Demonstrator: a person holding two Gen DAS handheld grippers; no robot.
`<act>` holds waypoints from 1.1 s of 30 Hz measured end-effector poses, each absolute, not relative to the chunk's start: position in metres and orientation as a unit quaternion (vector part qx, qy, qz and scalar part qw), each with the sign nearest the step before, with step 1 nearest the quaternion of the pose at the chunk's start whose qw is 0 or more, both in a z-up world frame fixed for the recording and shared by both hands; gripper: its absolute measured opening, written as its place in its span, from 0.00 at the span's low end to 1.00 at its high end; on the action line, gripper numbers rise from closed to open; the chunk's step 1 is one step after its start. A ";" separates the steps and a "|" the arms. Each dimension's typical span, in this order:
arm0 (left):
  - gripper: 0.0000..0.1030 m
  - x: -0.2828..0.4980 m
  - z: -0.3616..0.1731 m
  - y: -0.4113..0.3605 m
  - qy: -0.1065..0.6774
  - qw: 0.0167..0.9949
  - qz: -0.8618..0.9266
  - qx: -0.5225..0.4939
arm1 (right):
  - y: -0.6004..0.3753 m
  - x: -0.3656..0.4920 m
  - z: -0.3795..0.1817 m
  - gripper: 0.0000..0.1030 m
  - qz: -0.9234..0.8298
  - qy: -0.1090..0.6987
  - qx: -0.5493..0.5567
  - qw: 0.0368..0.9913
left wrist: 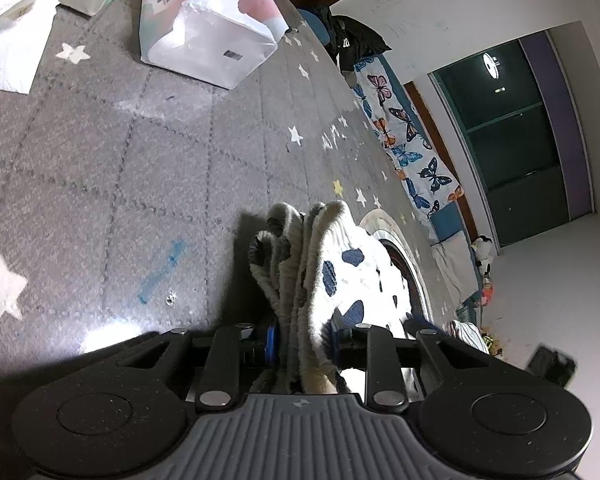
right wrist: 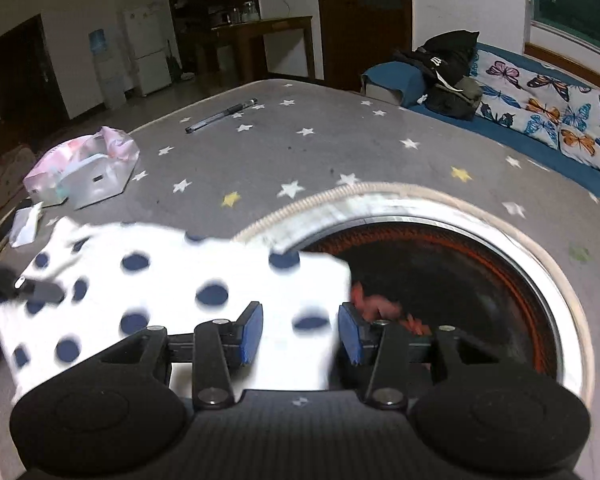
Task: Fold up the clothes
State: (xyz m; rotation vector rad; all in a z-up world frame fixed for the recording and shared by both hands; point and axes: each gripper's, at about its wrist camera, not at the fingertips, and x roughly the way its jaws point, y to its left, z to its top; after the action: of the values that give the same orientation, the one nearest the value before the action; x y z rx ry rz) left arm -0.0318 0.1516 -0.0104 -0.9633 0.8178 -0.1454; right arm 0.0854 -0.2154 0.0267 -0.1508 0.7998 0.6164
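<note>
Ahead of both my tongs stretches the grey worktop (right wrist: 340, 148), a quilted cover sprinkled with white and yellow stars, in a dim room with white walls, a dark window (left wrist: 516, 136) off to the right of my left tongs, and a blue sofa with a butterfly cover (right wrist: 548, 120) beyond my right tongs. Just ahead and right of my right tongs (right wrist: 300, 330) sits a round basin (right wrist: 440, 276), dark and reddish inside. The white garment with navy dots (right wrist: 148, 280) lies in front of and under those tongs, its edge overlapping the basin's rim; they stand spread with the cloth between the blue pads (right wrist: 252, 332), not gripped. My left tongs (left wrist: 304, 336) are pinching a bunched, ribbed fold of the same garment. Far ahead to their left is a plastic-wrapped tissue pack (left wrist: 212, 28); its printed writing and barcode label are too small to read. A pen (right wrist: 222, 115) lies far ahead of my right tongs.
</note>
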 end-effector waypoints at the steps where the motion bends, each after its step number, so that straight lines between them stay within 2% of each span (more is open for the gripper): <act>1: 0.27 -0.031 -0.010 0.151 0.382 0.805 -0.067 -0.448 | -0.220 0.077 0.028 0.41 0.298 0.381 -0.074 0.872; 15: 0.28 -0.026 -0.002 0.144 0.388 0.816 -0.054 -0.424 | -0.268 -0.025 0.034 0.41 0.311 0.368 -0.130 0.866; 20: 0.28 -0.025 -0.002 0.143 0.389 0.818 -0.053 -0.422 | -0.271 -0.008 0.046 0.44 0.305 0.361 -0.075 0.878; 33: 0.28 -0.021 -0.001 0.144 0.392 0.817 -0.057 -0.419 | -0.254 0.054 0.017 0.43 0.283 0.388 0.022 0.877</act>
State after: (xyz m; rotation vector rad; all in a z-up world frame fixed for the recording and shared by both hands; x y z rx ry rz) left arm -0.0214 0.1443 -0.0013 -0.8926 0.8356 -0.1210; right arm 0.0539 -0.2540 0.0168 0.0469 0.8085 0.5898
